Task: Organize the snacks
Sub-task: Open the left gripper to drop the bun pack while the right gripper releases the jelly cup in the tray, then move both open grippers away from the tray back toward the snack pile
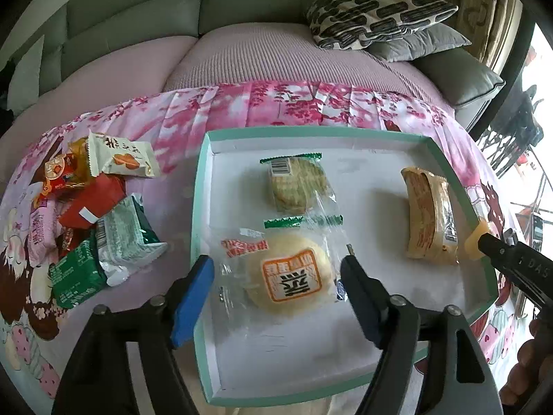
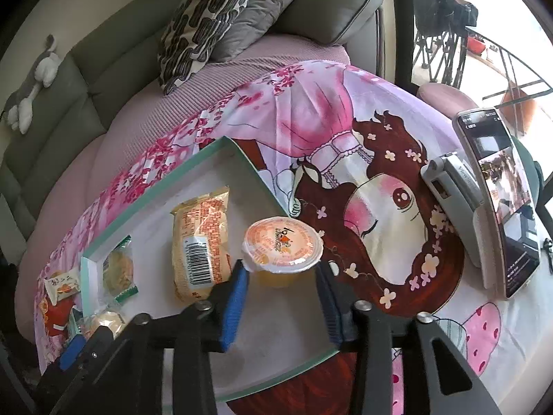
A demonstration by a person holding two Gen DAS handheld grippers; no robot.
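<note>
A shallow white tray with a teal rim [image 1: 203, 207] lies on the pink printed cloth. In it are a round pale pastry in clear wrap [image 1: 290, 273], a cracker pack with green edges [image 1: 297, 183] and an orange bread pack [image 1: 428, 218]. My left gripper [image 1: 276, 263] is open, its blue pads either side of the pastry, which rests on the tray floor. In the right wrist view an orange jelly cup [image 2: 283, 245] stands at the tray's right edge beside the bread pack [image 2: 202, 238]. My right gripper [image 2: 280, 269] straddles the cup, open, with gaps showing at both pads.
A heap of loose snack packets [image 1: 93, 207] lies on the cloth left of the tray. A phone [image 2: 501, 200] leans on a grey stand [image 2: 452, 200] at the right. Behind are a sofa with cushions [image 1: 376, 14] and a plush toy [image 2: 31, 83].
</note>
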